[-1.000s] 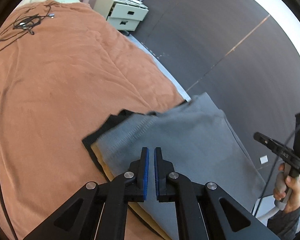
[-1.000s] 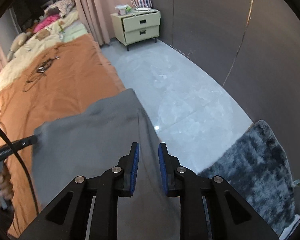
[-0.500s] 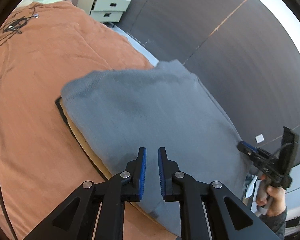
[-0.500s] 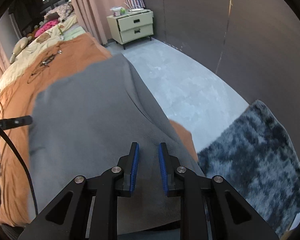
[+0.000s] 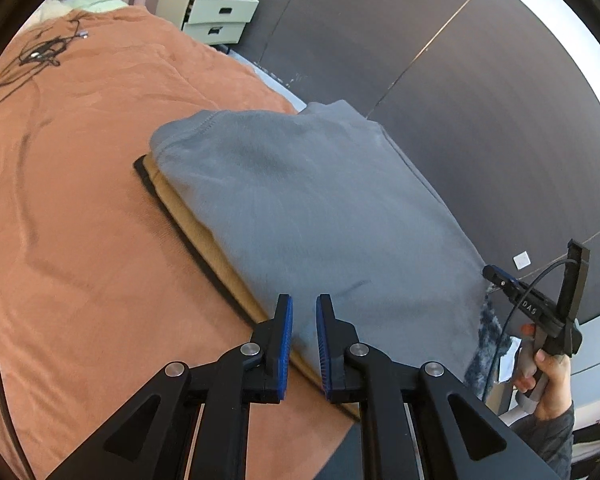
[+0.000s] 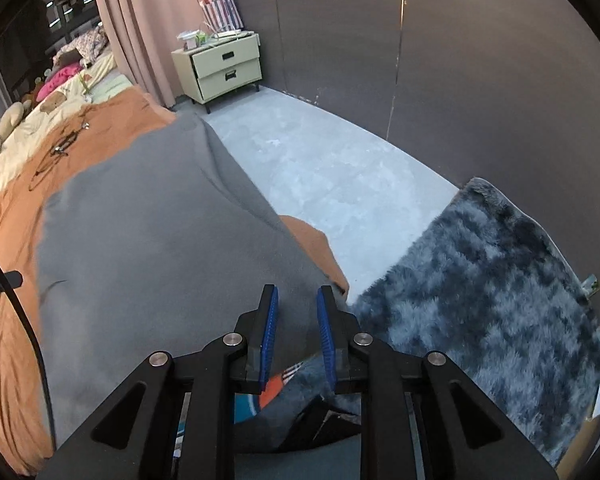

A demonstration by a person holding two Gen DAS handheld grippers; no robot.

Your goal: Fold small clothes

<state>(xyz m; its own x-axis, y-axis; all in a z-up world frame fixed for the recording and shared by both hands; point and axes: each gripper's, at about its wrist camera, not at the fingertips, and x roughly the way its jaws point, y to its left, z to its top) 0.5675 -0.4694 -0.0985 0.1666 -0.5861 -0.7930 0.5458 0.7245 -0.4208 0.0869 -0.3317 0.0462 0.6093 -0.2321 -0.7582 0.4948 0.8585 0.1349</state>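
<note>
Jaws first: the left gripper (image 5: pixel 303 344) stands slightly parted with nothing between the pads, having just opened a little; the right gripper (image 6: pixel 297 340) is also narrowly open and empty. Both hover above the near edge of the grey garment (image 5: pixel 312 208), which a second ago hung in the air and now lies folded flat on a stack, over a tan piece (image 5: pixel 204 236) and a black one (image 5: pixel 146 178), on the orange bedspread (image 5: pixel 80 220). That fold looks finished; the release probably ends this piece. To the right, a dark shaggy rug (image 6: pixel 488 280) covers the floor beside the bed. Farther off lie a tangle of cable (image 5: pixel 32 56) on the bedspread and a nightstand (image 6: pixel 220 66). Nothing blocks the stack.
</note>
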